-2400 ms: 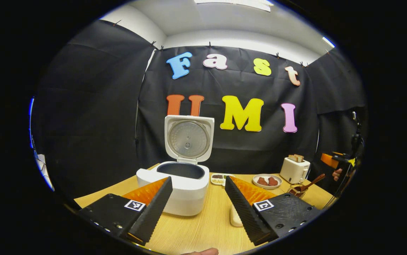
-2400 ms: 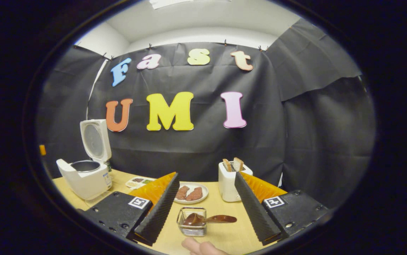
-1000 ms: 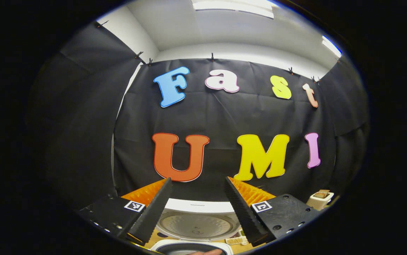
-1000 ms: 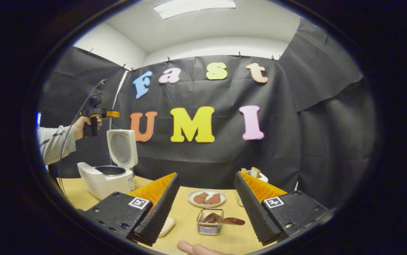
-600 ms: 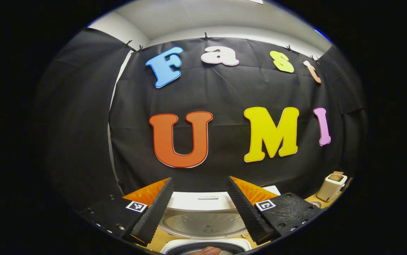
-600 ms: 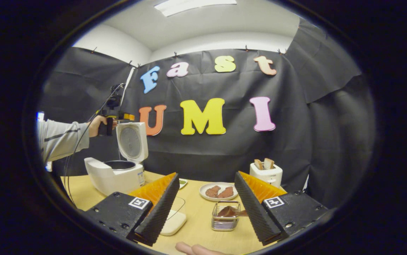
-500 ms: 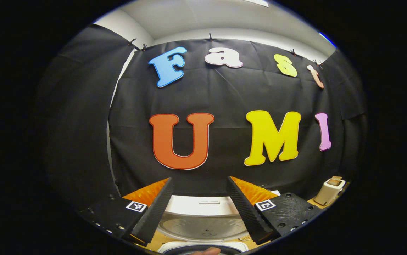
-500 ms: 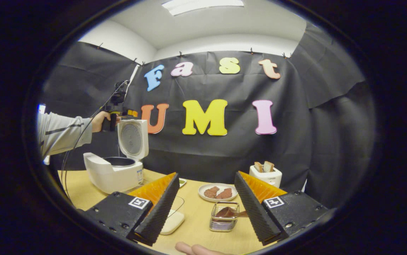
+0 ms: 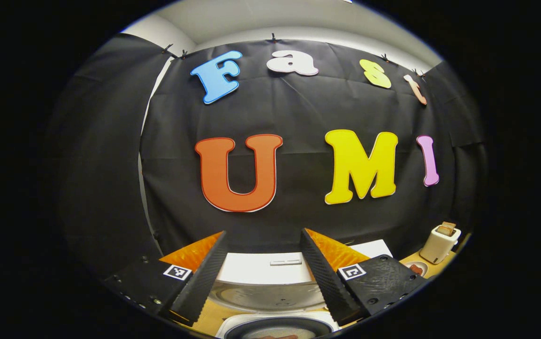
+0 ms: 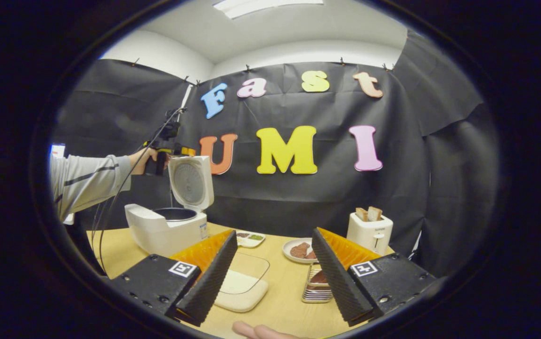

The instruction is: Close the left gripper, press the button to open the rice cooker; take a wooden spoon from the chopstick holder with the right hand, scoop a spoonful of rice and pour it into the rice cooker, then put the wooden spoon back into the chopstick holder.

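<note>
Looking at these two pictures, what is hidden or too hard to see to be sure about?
- Rice cooker pot contents: left gripper view, cut off by the bottom edge.
- Wooden spoon in the chopstick holder: right gripper view, mostly behind the right tool.
- Left tool: right gripper view, far off and small by the raised lid; open or shut unclear there.
- Small divided dish: right gripper view, contents too small.

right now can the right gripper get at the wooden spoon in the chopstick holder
Probably yes. The right gripper is open, and the chopstick holder with the wooden spoon sits just ahead, partly behind one finger. Nothing stands between them.
</note>
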{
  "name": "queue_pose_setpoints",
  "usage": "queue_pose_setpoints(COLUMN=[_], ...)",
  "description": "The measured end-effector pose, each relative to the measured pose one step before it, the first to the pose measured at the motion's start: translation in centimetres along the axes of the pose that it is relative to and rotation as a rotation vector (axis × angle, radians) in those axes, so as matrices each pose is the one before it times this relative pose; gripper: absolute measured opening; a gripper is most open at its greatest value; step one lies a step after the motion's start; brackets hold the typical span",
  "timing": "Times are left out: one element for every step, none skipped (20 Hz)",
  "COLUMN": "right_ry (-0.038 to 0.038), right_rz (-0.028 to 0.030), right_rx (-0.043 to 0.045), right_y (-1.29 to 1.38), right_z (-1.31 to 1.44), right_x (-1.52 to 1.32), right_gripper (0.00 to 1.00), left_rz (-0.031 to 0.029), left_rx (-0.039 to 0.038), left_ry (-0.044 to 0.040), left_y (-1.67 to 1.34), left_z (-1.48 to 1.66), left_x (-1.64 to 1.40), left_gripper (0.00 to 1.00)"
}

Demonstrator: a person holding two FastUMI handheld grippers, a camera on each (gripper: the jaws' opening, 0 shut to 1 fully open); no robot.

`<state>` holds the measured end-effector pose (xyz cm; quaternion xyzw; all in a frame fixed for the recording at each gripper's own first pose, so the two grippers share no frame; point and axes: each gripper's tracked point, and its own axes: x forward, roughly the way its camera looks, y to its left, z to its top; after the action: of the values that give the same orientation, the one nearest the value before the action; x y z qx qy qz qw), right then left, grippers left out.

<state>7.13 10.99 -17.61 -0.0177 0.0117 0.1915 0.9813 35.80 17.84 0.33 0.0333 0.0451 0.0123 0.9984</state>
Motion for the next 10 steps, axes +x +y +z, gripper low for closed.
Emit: queue_pose_setpoints(right_ry=[-0.00388, -0.00447, 0.00081, 0.00486, 0.0086, 0.00459, 0.00101, 0.00775, 0.0077, 0.0024], right_rz=[0.00264, 0.00429, 0.00058, -0.00473, -0.00431, 0.00901, 0.01221, 0.00285, 0.00111, 0.00082], right_rx=[-0.00417, -0.0044, -0.00282, 0.00228, 0.01093, 0.01286, 0.0067, 0.00108, -0.00162, -0.00087], right_y=[0.16, 0.245, 0.219, 0.059, 0.132, 0.401, 0.648, 0.319, 0.037, 0.124], right_z=[0.151, 0.138, 0.048, 0.071, 0.04, 0.199, 0.332, 0.175, -0.141, 0.049], right_x=[-0.206, -0.343, -0.195, -0.342, -0.267, -0.309, -0.196, -0.317, -0.208, -0.273], right_gripper=[1.0, 0.99, 1.0, 1.0, 0.99, 0.99, 1.0, 1.0, 0.99, 1.0], left_rz=[0.0002, 0.0031, 0.00535, 0.00667, 0.0029, -0.0006, -0.0015, -0.00556, -0.00544, -0.00478], left_rx=[-0.00443, -0.00259, 0.00068, 0.01084, 0.01221, 0.00814, -0.00377, -0.015, -0.01871, -0.00508], left_ry=[0.01117, 0.00874, 0.01273, 0.0153, 0.00486, 0.00912, 0.00375, 0.01095, 0.00976, 0.00636], left_y=[0.052, 0.027, 0.018, -0.032, -0.006, -0.019, 0.131, 0.08, 0.048, -0.065], left_z=[-0.23, -0.102, -0.139, -0.188, -0.143, -0.261, -0.192, -0.282, -0.36, -0.312], left_x=[-0.907, -0.627, -0.489, -0.701, -0.62, -0.571, -0.562, -0.559, -0.649, -0.638], left_gripper=[0.98, 0.97, 0.98, 1.0, 0.98, 0.98, 0.97, 0.96, 0.95, 0.94])
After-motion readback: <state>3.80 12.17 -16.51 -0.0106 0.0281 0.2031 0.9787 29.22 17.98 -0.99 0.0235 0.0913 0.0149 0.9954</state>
